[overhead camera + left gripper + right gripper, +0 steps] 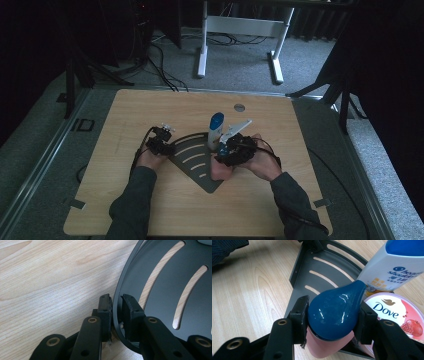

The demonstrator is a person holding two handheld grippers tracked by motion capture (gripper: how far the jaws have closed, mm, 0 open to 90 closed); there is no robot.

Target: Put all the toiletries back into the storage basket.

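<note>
A black corner shelf [196, 159] with slots lies flat in the middle of the wooden table. My left gripper [168, 148] is at its left edge, and in the left gripper view the jaws [116, 311] are closed on the shelf's thin raised rim [115, 302]. My right gripper [225, 152] is shut on a pink bottle [219, 171] with a glossy dark blue cap [334, 312], the pads pressing on the cap's two sides over the shelf's right part. A white shampoo bottle [215, 131] with a blue top stands on the shelf. Beside it sits a Dove jar [393, 313].
The tabletop [150, 110] is bare wood around the shelf, with a small round grommet [239, 107] near its far edge. Beyond the table are white desk legs [202, 45], cables on the floor and dark stands at both sides.
</note>
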